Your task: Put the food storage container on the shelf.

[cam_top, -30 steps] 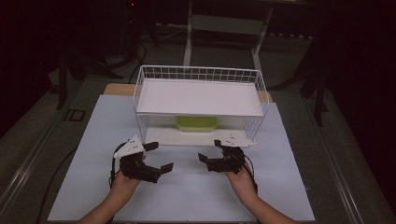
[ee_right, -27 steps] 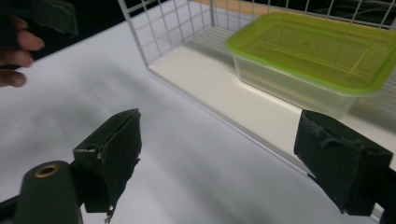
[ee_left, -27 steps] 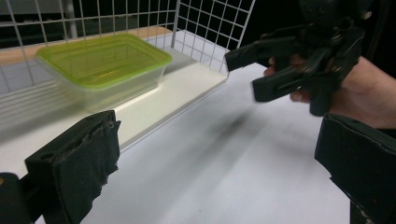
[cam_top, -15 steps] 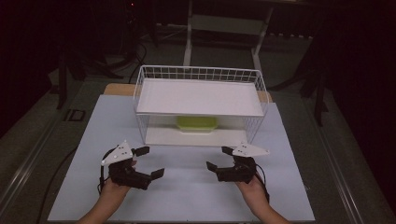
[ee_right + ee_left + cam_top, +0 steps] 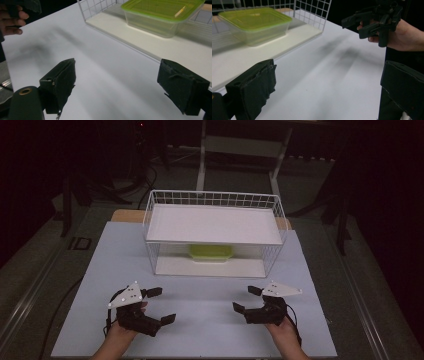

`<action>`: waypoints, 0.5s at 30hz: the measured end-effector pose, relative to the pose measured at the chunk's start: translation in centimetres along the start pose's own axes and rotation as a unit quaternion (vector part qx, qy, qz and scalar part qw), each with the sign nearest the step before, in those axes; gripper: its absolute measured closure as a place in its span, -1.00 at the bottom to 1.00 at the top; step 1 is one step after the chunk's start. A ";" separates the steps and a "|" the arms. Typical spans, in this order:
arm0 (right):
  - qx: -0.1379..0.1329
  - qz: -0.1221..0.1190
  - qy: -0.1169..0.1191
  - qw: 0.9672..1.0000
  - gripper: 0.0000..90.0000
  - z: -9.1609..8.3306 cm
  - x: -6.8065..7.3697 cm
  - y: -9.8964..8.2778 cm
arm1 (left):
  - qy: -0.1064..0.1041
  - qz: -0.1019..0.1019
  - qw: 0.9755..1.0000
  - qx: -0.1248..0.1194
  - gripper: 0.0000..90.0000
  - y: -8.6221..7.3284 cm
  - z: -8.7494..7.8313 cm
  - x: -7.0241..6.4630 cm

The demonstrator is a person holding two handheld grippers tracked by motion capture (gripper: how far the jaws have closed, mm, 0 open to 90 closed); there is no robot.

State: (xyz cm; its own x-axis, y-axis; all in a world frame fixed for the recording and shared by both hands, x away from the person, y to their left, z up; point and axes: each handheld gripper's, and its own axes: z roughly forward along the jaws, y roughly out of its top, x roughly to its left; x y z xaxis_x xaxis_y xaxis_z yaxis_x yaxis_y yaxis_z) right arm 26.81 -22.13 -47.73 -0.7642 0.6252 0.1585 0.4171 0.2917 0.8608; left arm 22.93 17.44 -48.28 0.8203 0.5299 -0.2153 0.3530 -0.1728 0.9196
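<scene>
Across the lower half of the high view spreads a pale white table top (image 5: 200, 285), ringed by a dark room with grey floor and black stands at the upper edge. At centre frame stands a white wire rack (image 5: 214, 232), and the green-lidded container (image 5: 210, 253) sits on its lower shelf, well apart from both tools. Lower left, the left gripper (image 5: 162, 305) and, lower right, the right gripper (image 5: 245, 299) hover with jaws wide apart, holding nothing.

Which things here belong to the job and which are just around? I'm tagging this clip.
Belongs to the job:
green-lidded container on the rack's lower shelf
white wire rack
left gripper, open
right gripper, open

Just around:
white table top
metal stand behind the table
</scene>
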 end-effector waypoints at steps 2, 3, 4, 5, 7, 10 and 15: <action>0.002 -0.003 0.008 1.000 -0.66 -0.3 -0.1 -0.3 | -0.003 0.001 1.000 0.001 -0.98 -0.2 0.2 -0.1; 0.002 -0.004 0.010 1.000 -0.66 -0.5 0.0 -0.5 | -0.005 0.001 1.000 0.001 -0.98 -0.3 0.3 -0.1; 0.002 -0.005 0.012 1.000 -0.66 -0.7 0.0 -0.6 | -0.008 0.001 1.000 0.002 -0.98 -0.4 0.5 -0.2; 0.001 -0.006 0.011 1.000 -0.66 -0.9 -0.1 -0.8 | -0.011 0.002 1.000 0.005 -0.98 -0.5 0.6 -0.3; 0.001 -0.008 0.016 1.000 -0.66 -1.2 -0.2 -1.0 | -0.014 0.004 1.000 0.007 -0.98 -0.6 0.8 -0.4; 0.001 -0.010 0.023 1.000 -0.66 -1.5 -0.4 -1.3 | -0.021 0.013 1.000 0.016 -0.98 -0.9 1.1 -0.7; 0.002 -0.024 0.031 0.999 -0.66 -2.0 -0.9 -1.9 | -0.030 0.017 0.999 0.023 -0.99 -1.2 1.5 -0.9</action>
State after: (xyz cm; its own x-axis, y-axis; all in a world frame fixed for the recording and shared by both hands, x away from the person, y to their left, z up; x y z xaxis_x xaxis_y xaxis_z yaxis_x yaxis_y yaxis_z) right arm 25.73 -24.64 -48.54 -0.8124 0.5641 0.1477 0.3817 0.3229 0.8661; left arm 22.48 15.92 -49.70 0.8568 0.4734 -0.2046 0.3441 -0.2291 0.9106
